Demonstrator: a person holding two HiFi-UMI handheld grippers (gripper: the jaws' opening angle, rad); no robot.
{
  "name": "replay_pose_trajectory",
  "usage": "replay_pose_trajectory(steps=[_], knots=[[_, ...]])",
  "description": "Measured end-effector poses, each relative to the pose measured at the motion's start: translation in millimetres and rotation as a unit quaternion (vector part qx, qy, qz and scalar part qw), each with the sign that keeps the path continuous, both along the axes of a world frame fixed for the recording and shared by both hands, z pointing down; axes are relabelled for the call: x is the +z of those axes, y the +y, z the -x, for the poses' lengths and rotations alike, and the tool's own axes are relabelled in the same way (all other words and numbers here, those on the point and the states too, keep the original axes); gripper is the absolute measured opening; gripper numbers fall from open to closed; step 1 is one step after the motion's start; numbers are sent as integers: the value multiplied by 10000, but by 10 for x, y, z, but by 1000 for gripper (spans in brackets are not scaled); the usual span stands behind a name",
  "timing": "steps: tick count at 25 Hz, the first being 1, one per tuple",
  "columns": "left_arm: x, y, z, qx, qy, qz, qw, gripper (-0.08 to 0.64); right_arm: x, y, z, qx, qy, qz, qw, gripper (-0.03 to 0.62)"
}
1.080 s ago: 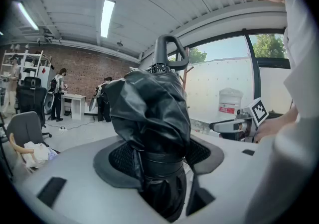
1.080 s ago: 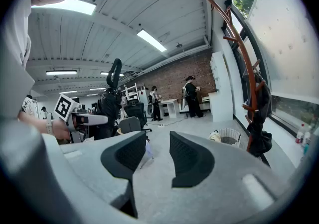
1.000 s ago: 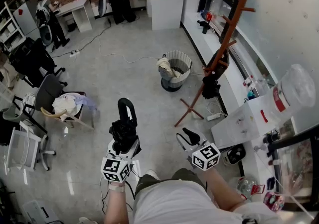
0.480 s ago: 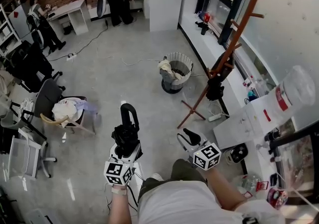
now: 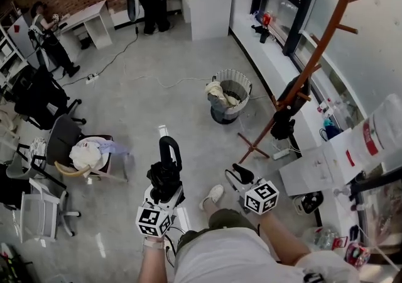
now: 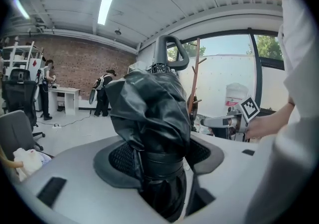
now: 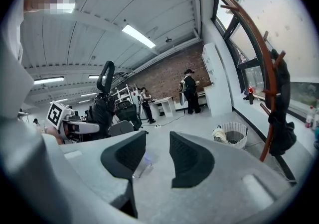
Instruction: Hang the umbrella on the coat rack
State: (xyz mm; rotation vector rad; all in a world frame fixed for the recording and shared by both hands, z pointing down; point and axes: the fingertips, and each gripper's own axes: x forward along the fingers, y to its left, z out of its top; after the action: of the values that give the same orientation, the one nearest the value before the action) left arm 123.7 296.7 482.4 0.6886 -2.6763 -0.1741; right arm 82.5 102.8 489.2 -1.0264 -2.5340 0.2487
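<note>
Head view: the left gripper is closed around a folded black umbrella, which stands up out of its jaws with the loop handle pointing away from the person. The right gripper is held beside it, a little apart, and carries nothing. The reddish-brown coat rack stands to the right by the window, well apart from both grippers. Its pole looks slanted in this view, and a dark bundle hangs low on it. A round basket with cloth inside sits on the floor between the person and the rack's feet. At the left stands a chair piled with pale clothes.

Left gripper view: the jaws are pressed against the umbrella's lower part, just by its wrap band, and the crumpled black canopy bulges above them. The handle rises at the top. Beyond it are the coat rack's pole and the right gripper.

Right gripper view: the two dark pads stand slightly apart with a narrow gap, and nothing lies between them. The coat rack curves up on the right with the dark bundle on it. The basket is near its base. The umbrella shows at the left in the other gripper.
</note>
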Motion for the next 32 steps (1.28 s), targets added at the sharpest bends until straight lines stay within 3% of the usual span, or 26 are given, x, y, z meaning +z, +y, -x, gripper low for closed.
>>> replay_pose_trajectory(steps=[6,15,25,32], knots=[[-39,-119,1008,198,67,-106,9997,264,16,-17,915,71,32,71,9999,144],[-124,-301,2375,600,-13,-14,9982,264,-110,-402,2097,682,-134,21,9976,144],[-28,-814,3192,1482,89,-34,9889,264,-74,-706,2534,1483,-21,-50,9889,144],[45,-1253,3767,2564,163,-54,9664,264,-31,-1004,2736,2496,95,-132,9682,144]])
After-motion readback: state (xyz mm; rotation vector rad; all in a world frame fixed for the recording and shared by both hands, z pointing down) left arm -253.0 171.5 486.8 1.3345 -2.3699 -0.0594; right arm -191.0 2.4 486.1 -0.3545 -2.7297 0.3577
